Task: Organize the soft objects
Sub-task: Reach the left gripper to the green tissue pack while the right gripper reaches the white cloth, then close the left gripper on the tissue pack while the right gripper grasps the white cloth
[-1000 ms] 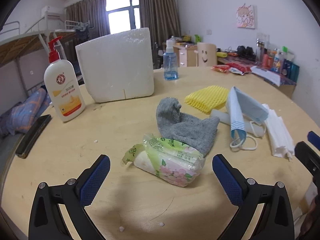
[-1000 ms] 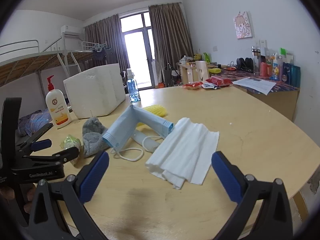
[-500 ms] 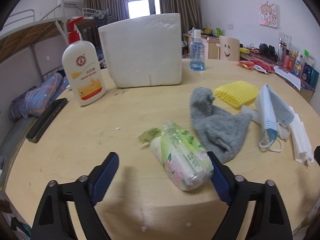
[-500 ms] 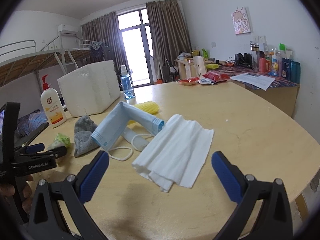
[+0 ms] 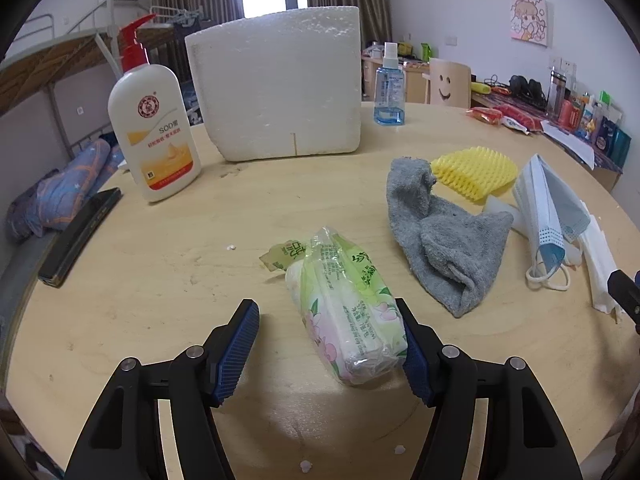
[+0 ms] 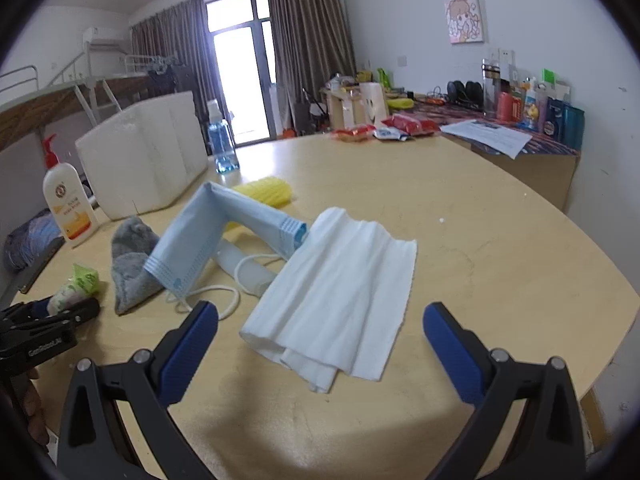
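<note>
Left gripper (image 5: pixel 326 346) low over the counter (image 5: pixel 160 280), fingers half wide and just been closing around the tissue pack (image 5: pixel 346 312). Right-hand pad touching the pack's side, left-hand pad apart from it, so no squeeze yet. Pack flat on the counter, near end between the fingers. Grey sock (image 5: pixel 444 240) crumpled just right of the pack. Yellow foam net (image 5: pixel 474 172) behind the sock. Blue face mask (image 5: pixel 548 208) right of it, folded white tissue (image 5: pixel 600 260) at the far right. Lotion bottle (image 5: pixel 154 128), foam box (image 5: pixel 280 88) and spray bottle (image 5: pixel 390 92) upright at the back. Black phone (image 5: pixel 80 236) at the counter's left edge.

Right gripper (image 6: pixel 320 344) wide, holding nothing, fingers either side of the folded white tissue, not touching. Mask propped like a tent just behind it, ear loops on the counter.
</note>
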`<state>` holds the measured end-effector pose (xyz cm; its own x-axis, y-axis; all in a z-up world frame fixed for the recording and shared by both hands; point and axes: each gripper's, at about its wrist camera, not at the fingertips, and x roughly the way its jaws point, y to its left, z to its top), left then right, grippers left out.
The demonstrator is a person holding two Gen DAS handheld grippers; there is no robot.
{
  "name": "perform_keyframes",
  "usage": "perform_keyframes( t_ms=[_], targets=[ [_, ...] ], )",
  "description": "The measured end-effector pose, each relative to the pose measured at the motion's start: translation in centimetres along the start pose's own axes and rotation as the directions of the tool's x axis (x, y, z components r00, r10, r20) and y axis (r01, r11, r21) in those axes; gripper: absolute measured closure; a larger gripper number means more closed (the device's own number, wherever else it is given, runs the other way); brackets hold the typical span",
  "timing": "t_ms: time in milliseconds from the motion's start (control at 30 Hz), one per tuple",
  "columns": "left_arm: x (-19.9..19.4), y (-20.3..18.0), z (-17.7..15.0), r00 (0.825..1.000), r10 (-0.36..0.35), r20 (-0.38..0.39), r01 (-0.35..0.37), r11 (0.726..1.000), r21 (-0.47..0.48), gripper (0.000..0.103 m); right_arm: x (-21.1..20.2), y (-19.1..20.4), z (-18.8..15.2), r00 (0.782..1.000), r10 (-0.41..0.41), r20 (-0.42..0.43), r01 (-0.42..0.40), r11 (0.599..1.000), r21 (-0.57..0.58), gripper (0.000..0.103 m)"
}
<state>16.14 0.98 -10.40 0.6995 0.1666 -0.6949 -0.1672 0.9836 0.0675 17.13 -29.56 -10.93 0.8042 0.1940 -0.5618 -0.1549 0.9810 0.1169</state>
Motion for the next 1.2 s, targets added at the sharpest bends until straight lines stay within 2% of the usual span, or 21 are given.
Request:
perform_keyframes(
  t_ms=[133, 267, 367, 467, 600, 833, 1200],
  targets=[
    [0.0, 0.3, 0.0, 1.0, -0.017, 0.002, 0.017, 1.0, -0.012, 0.044, 0.4, 0.1, -0.1, 1.0, -0.012, -0.021, 0.012, 1.0, -0.005, 0.004],
    [0.0, 0.3, -0.1, 0.999, -0.031, 0.009, 0.031, 0.999, -0.01, 0.054, 1.0, 0.0, -0.3, 0.998, -0.016, -0.057, 0.016, 1.0, -0.004, 0.03],
    [0.0, 0.1, -0.1, 0.999, -0.042, 0.014, 0.042, 0.999, 0.0, 0.059, 0.9, -0.1, -0.3, 0.998, -0.037, -0.06, 0.037, 0.999, -0.005, 0.04],
    [-0.1, 0.1, -0.1, 0.999, -0.052, 0.016, 0.052, 0.999, 0.0, 0.065, 0.8, -0.6, -0.4, 0.996, -0.057, -0.062, 0.057, 0.998, 0.001, 0.058],
    [0.0, 0.2, -0.1, 0.997, -0.072, 0.016, 0.072, 0.997, -0.004, 0.07, 0.6, -1.4, -0.4, 0.996, -0.067, -0.059, 0.068, 0.998, 0.017, 0.076],
    [-0.2, 0.5, -0.2, 0.997, -0.078, 0.024, 0.079, 0.997, -0.016, 0.077, -0.7, -2.1, 0.2, 0.999, -0.05, -0.002, 0.05, 0.998, 0.036, 0.08],
    [-1.7, 1.2, -0.3, 0.993, -0.076, 0.09, 0.078, 0.997, -0.019, 0.079, -2.3, -1.6, 0.5, 0.998, -0.027, 0.06, 0.025, 0.999, 0.031, 0.083]
  ],
)
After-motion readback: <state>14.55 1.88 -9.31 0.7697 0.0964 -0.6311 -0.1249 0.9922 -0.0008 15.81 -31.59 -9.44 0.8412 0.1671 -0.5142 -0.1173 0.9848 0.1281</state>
